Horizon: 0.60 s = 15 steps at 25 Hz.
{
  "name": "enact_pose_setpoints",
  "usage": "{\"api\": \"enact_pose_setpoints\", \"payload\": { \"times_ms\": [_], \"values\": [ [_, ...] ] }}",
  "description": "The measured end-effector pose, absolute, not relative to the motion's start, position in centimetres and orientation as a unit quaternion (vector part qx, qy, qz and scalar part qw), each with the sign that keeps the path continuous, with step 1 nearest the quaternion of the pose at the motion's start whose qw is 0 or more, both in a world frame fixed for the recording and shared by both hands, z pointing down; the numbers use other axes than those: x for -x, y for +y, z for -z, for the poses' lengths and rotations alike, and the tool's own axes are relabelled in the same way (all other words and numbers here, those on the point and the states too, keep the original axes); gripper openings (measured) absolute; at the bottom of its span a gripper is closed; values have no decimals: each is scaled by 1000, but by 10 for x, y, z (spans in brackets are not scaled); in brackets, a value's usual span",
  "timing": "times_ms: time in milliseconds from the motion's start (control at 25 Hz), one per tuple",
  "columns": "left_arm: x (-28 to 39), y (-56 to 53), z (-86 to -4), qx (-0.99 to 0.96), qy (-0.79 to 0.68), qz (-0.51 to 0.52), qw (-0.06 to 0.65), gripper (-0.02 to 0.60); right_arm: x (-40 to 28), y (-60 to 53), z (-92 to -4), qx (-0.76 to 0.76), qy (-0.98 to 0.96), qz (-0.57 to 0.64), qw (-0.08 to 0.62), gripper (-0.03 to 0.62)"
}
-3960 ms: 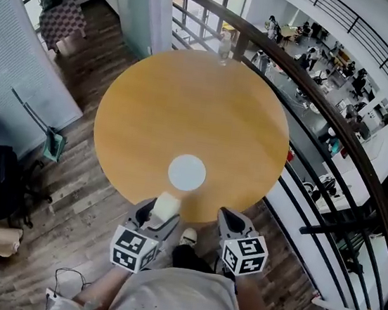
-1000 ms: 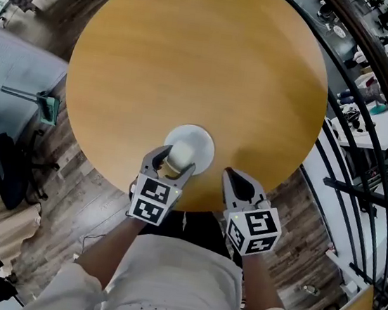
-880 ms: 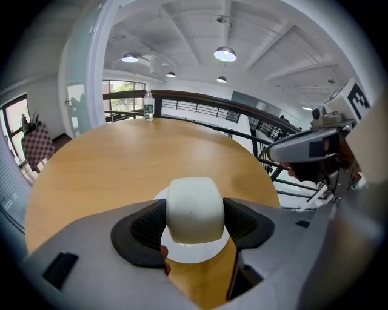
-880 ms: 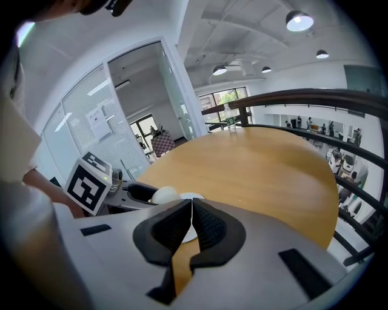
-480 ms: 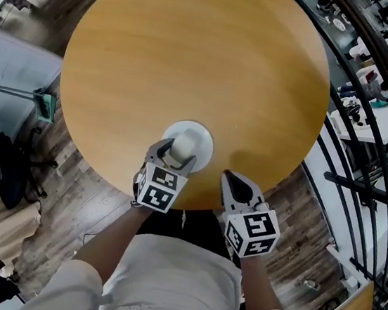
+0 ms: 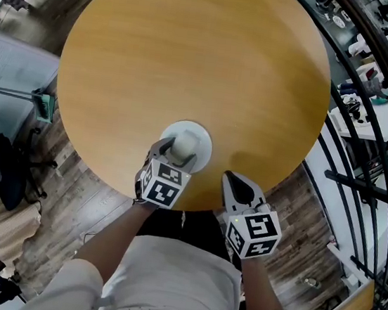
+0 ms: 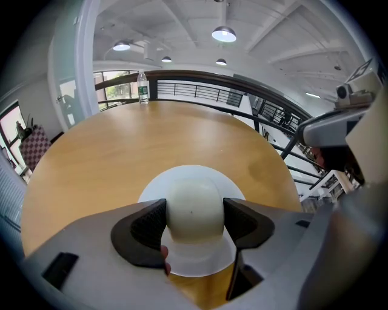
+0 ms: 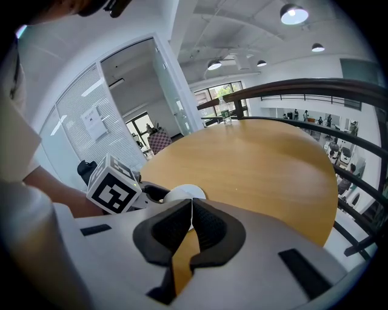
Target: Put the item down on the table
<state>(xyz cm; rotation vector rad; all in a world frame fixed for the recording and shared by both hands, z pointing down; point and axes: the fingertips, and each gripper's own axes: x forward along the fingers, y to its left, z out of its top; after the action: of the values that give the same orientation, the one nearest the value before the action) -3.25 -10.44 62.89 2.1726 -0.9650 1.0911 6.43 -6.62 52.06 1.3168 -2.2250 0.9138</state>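
My left gripper (image 7: 194,221) has its fingers closed on the cream ball (image 7: 193,209), pinching it at both sides. It sits over the 6 o'clock part of the white plate (image 6: 201,132). I can't tell whether the ball's underside touches the plate. My right gripper (image 8: 189,225) is empty, fingers pressed together, hovering at the 5 o'clock edge of the tabletop (image 6: 192,58).

As I judge it, rolling is the main risk. A round thing let go from any height could run, and this spot is close to the near rim, which has no lip, so the ball could drop to the floor. Opening one finger ahead of the other could flick it sideways. The plate is what lies beneath it, so a release here would probably leave it on the plate, not on bare wood.

The finger pads are dark, ridged and rubbery-looking, set in grey plastic shells. The ball is matte and smooth with a domed top and one tiny speck. It looks light, though I can't be sure. The plate is thin, flat, round and plain white. The tabletop is round, honey-coloured wood grain with a slight sheen. At its 12 o'clock edge stands a clear bottle (image 7: 142,88), with a dark curved railing (image 7: 200,75) behind it.
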Motion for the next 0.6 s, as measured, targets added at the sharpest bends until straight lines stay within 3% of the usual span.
{"api": "enact_pose_setpoints", "payload": {
  "times_ms": [600],
  "values": [
    [30, -109, -637, -793, -354, -427, 252, 304, -66, -67, -528, -470, -792, -335, 198, 26]
  ]
}}
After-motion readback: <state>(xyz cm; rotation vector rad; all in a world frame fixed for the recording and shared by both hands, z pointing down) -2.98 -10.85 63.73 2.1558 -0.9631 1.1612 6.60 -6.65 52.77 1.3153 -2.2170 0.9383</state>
